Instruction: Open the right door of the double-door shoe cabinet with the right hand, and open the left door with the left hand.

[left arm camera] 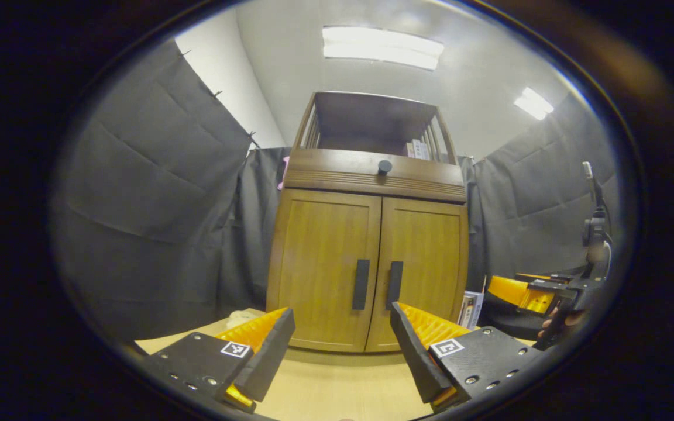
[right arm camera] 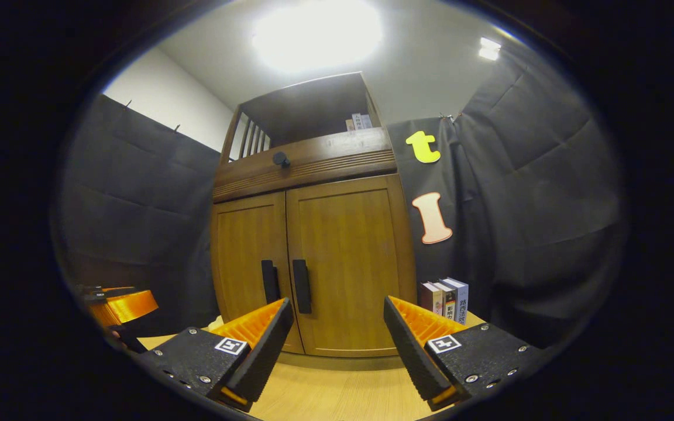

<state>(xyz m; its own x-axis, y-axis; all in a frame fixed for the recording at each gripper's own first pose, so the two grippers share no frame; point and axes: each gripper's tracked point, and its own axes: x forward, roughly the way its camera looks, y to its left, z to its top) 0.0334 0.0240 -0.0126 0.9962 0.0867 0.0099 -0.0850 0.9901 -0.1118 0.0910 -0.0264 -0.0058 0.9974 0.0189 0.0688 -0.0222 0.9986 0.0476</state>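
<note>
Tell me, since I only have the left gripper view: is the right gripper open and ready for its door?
Observer: Yes. In the right gripper view, the right gripper has its jaws spread wide, with nothing between them.
Operator: Is it at its handle?
Observer: No. The right door handle is farther off and untouched. It shows just above the left-hand jaw rather than in the gap.
Operator: Is there anything on that side to watch for?
Observer: A short row of books stands upright on the tabletop, just right of the cabinet.
</note>
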